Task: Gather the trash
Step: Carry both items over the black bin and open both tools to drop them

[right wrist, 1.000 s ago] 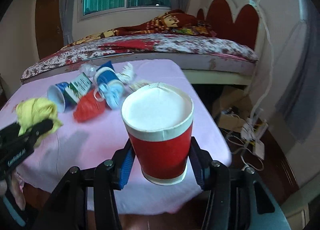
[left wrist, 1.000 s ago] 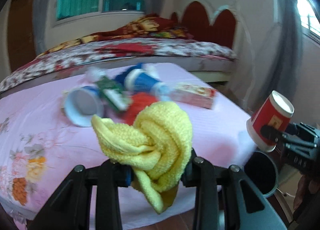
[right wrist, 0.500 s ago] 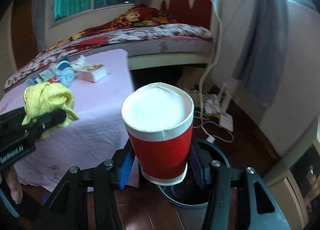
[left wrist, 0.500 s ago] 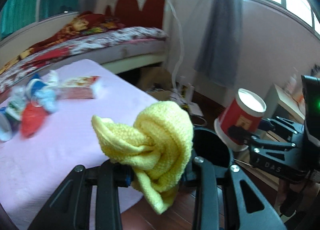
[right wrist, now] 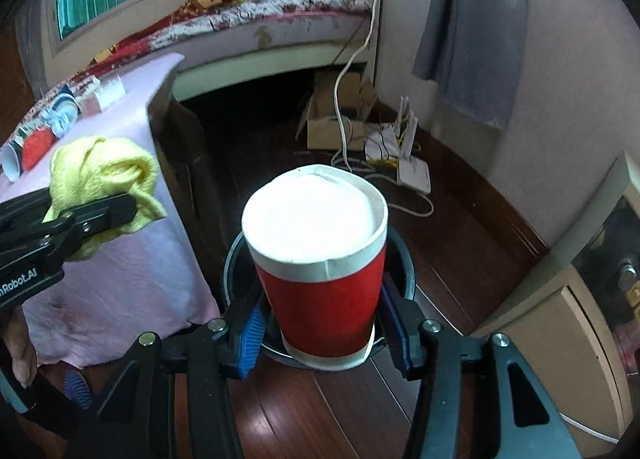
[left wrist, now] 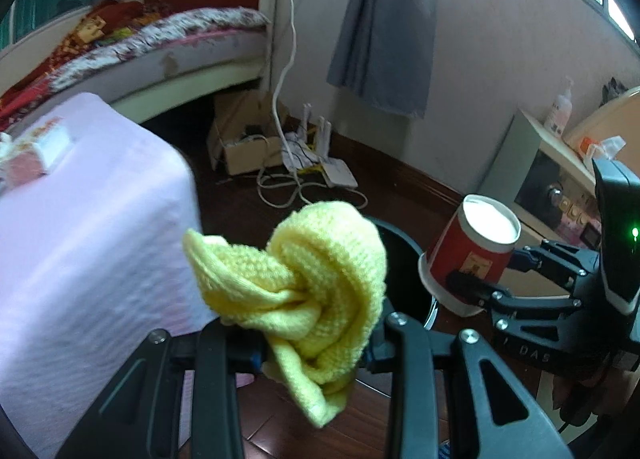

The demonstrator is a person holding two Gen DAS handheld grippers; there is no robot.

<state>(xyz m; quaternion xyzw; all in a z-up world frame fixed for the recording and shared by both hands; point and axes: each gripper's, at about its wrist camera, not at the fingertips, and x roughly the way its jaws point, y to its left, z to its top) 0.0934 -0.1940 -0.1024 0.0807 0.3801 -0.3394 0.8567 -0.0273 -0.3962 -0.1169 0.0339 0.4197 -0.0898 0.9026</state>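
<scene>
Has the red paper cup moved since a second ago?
Yes. The red paper cup, clamped in the right gripper, left the pink-covered table and now hangs over the black bin.

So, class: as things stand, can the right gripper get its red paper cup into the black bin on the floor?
Probably yes. The right gripper holds the red paper cup above the black bin, whose mouth looks uncovered.

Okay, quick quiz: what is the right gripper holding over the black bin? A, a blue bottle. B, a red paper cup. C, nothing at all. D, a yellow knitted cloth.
B: the right gripper is clamped on the red paper cup above the black bin; the yellow knitted cloth is in the left gripper.
</scene>
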